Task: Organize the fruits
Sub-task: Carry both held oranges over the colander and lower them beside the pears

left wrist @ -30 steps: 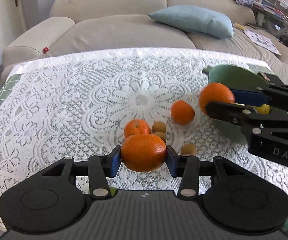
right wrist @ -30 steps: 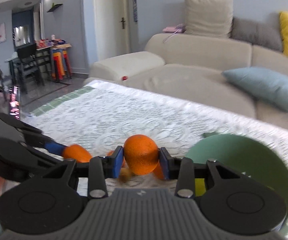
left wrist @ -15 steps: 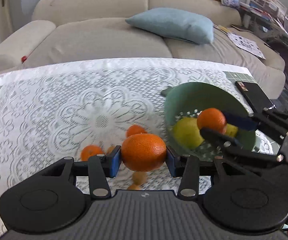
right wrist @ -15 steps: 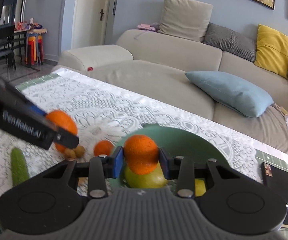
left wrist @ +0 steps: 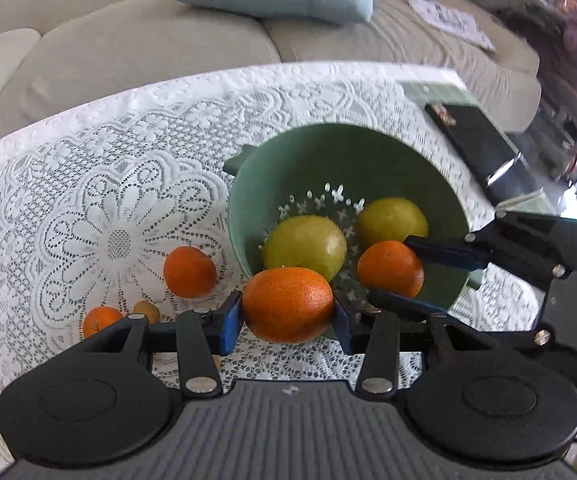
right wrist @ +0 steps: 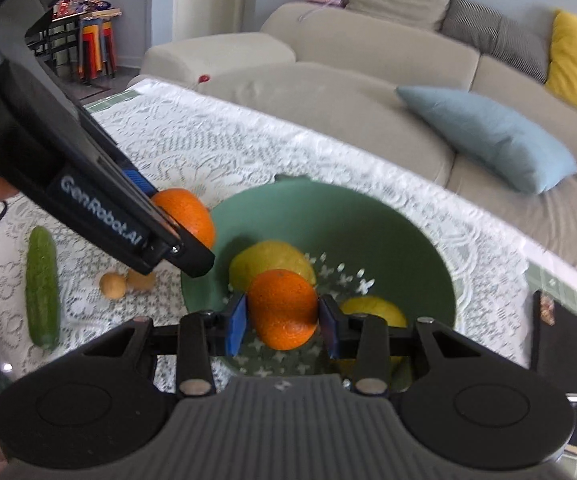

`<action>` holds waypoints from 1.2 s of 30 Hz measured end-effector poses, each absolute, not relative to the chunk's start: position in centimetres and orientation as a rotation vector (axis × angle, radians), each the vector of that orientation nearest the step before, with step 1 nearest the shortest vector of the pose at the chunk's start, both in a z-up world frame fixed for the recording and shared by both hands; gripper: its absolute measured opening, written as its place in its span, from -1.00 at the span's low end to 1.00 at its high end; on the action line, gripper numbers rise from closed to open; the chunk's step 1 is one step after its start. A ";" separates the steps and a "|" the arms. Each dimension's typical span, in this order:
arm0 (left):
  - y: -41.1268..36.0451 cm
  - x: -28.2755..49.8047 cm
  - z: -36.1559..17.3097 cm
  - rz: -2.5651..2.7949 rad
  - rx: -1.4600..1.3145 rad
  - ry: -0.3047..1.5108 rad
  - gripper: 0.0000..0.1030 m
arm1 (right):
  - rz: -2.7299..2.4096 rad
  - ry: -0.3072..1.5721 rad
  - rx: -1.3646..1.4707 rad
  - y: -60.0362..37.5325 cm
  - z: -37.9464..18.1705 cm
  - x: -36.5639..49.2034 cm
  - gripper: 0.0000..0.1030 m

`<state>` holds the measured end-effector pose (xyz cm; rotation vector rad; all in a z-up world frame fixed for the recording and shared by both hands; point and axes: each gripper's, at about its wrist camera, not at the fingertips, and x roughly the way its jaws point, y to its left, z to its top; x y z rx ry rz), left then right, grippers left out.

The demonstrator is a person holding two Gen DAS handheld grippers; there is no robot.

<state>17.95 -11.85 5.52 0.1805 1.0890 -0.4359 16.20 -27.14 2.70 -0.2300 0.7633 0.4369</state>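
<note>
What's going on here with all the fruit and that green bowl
A person is sorting fruit with two handheld tongs. The left tongs grip a large orange near the rim of the green colander bowl. The right tongs hold a smaller orange over the bowl, which already contains two yellow-green fruits. Two small oranges, some small brown fruits and a cucumber lie on the lace tablecloth.

Both cameras sit just behind their own fingers, looking steeply down and close at the green bowl (left wrist: 352,160) ahead. Each view shares it, the table and sofa.
</note>
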 end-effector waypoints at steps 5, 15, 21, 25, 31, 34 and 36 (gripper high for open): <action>-12.4 18.2 5.5 -0.444 0.202 1.087 0.01 | 0.469 0.829 -0.208 -27.8 2.1 16.8 -0.30; -14.4 18.9 4.6 -0.486 0.251 1.097 0.01 | 0.467 0.906 -0.200 -28.4 1.0 17.9 -0.29; -15.2 19.3 3.3 -0.504 0.281 1.134 0.01 | 0.478 0.926 -0.219 -28.3 0.9 18.4 -0.29; -15.2 19.4 2.7 -0.508 0.275 1.141 0.01 | 0.486 0.931 -0.227 -28.1 0.9 18.6 -0.29; -15.7 19.3 2.2 -0.509 0.293 1.144 0.02 | 0.485 0.925 -0.246 -28.0 0.9 18.4 -0.29; -15.8 19.4 2.1 -0.509 0.291 1.146 0.02 | 0.481 0.924 -0.253 -28.0 1.0 18.3 -0.29; -15.7 19.4 2.0 -0.508 0.289 1.146 0.02 | 0.478 0.925 -0.252 -28.1 1.0 18.3 -0.29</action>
